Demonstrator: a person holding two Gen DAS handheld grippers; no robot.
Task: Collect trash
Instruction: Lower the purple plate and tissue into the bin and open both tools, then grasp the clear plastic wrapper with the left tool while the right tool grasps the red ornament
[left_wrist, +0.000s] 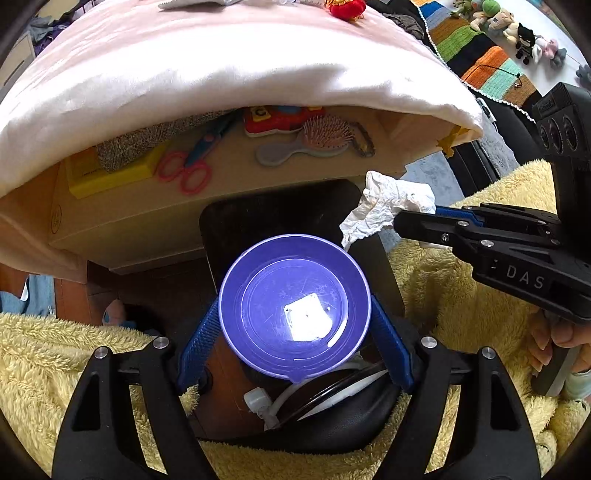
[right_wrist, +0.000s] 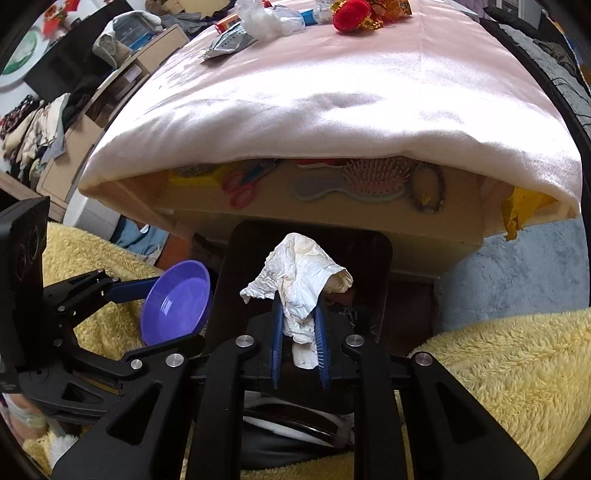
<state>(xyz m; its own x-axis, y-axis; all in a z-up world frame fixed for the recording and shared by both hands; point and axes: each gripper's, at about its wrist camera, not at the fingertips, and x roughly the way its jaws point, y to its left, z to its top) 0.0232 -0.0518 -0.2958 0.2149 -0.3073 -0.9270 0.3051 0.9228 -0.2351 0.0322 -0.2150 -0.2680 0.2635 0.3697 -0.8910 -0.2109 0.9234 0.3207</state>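
Big stuff first: a table (right_wrist: 332, 110) draped in a shiny pink cloth (left_wrist: 184, 85) fills the top of both views, and the cloth's front edge hangs over a lower shelf (left_wrist: 229, 173). Yellow fleece (right_wrist: 509, 365) sits on both sides at the bottom, with grey-blue carpet (right_wrist: 517, 273) off past the table's right corner.

Between the fleece patches there's a dark bin (left_wrist: 258, 218) just below the shelf edge, its mouth open, and the space above it is where both tools are hanging.

The left gripper (left_wrist: 295, 317) has its blue pads spread wide and pressed on opposite sides of a purple bowl (left_wrist: 295, 306). There's a white square (left_wrist: 306, 317) inside the bowl, too glared out to read.

The right gripper (right_wrist: 299, 325) has a crumpled white tissue (right_wrist: 299, 273) between its pads. The jaws are only a narrow gap apart and the paper touches both, so it's loosely pinched at best. The tissue sits over the bin, just beside the bowl's rim.

Only writing I can read is "DAS" on the side of the right gripper in the left view.

On the shelf: hairbrush (left_wrist: 314, 140), pink scissors (left_wrist: 188, 166), yellow box (left_wrist: 110, 173), red toy (left_wrist: 277, 118). A red plush (right_wrist: 351, 14) and wrappers (right_wrist: 229, 40) lie on the far tabletop.
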